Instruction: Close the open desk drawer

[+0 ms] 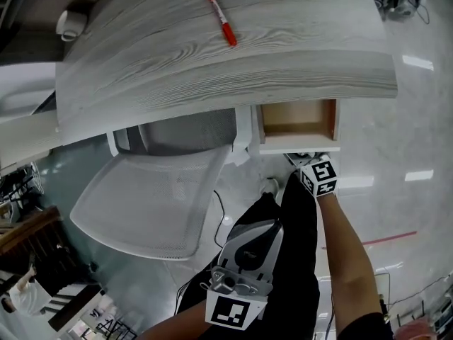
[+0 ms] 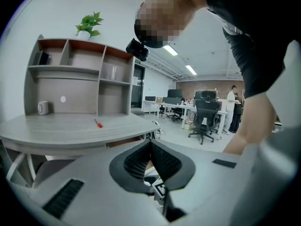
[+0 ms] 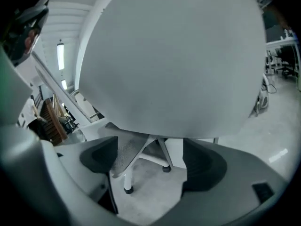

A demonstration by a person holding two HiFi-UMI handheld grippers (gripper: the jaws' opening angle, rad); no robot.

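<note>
One drawer [image 1: 297, 121] stands pulled out from under the front edge of the grey wood worktop [image 1: 212, 62], right of centre, nothing visible inside.

One red marker [image 1: 221, 18] lies on the worktop, well apart from the drawer. One white mesh chair [image 1: 148, 200] sits left of the drawer, partly under the worktop.

Two hand-held grippers:
- Right hand-held gripper [image 1: 303, 160]: just beside the drawer's front panel; contact cannot be told. Its own view shows the jaws apart, nothing between them but chair legs [image 3: 141, 154] beyond.
- Left hand-held gripper [image 1: 265, 231]: held low, well apart from the drawer. Jaws together, nothing gripped.

One potted plant [image 2: 89, 25] tops the shelf unit [image 2: 80, 76].
</note>
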